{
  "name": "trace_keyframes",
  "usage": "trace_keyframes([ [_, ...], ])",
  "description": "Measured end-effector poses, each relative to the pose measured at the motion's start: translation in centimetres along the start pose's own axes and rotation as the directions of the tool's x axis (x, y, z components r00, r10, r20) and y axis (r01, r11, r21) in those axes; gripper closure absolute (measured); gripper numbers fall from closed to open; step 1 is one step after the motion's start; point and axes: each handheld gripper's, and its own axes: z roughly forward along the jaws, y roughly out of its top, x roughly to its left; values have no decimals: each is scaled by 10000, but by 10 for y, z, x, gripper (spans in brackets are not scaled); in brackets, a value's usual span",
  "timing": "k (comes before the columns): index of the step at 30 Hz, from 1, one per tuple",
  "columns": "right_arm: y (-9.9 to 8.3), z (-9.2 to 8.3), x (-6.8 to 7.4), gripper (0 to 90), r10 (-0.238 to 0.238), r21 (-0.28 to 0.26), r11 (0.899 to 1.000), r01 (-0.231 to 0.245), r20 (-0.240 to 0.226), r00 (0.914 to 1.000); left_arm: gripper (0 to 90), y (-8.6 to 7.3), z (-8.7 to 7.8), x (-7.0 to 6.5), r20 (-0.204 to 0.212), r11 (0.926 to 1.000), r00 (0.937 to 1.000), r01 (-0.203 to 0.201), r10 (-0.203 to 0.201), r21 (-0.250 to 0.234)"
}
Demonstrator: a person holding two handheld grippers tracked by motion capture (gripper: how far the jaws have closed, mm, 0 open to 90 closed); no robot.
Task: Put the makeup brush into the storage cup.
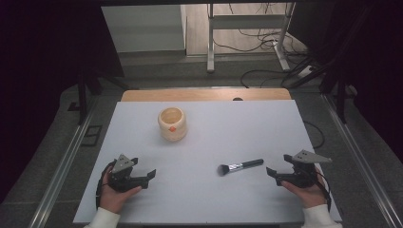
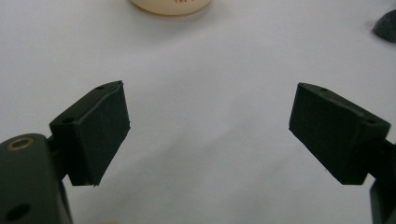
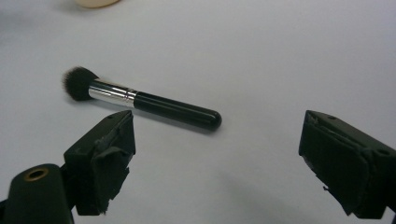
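A makeup brush (image 1: 240, 166) with a black handle, silver ferrule and dark bristles lies flat on the white table (image 1: 209, 142), bristles toward the left. In the right gripper view the brush (image 3: 149, 100) lies just ahead of the jaws. My right gripper (image 1: 272, 174) rests on the table right of the brush handle, open, nothing between its jaws. A cream-coloured round cup (image 1: 172, 123) with a small orange mark stands upright farther back. My left gripper (image 1: 151, 176) rests near the front left, open and empty, with the cup (image 2: 170, 5) far ahead of it.
A wooden strip (image 1: 204, 95) borders the table's far edge. Beyond it are a floor with cables (image 1: 266, 42) and a metal stand leg (image 1: 210, 38). Metal rails (image 1: 356, 152) run along both sides of the table.
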Motion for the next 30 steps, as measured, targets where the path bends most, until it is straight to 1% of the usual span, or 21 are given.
trace_keyframes([
  [4,-1,1,-1,116,55,99,9999,-55,-23,10000,126,0,0,0,-9,10000,10000,-2,2,6],
  [6,-2,1,-1,114,24,137,9999,-24,-35,10000,120,0,0,0,61,10000,10000,8,-9,35],
  [10,-2,0,-1,114,-34,157,9999,34,1,10000,108,0,1,-1,189,9999,9998,-58,56,121],
  [18,-2,-1,-2,113,-129,179,9998,128,18,9999,106,-1,1,-1,226,9998,9997,-28,24,174],
  [26,-2,-2,-4,114,-110,201,9997,110,11,9999,105,-1,2,-1,330,9998,9994,-45,38,217],
  [30,0,-2,-5,114,-234,258,9994,232,55,9997,105,-1,3,-2,389,9996,9992,-100,90,267],
])
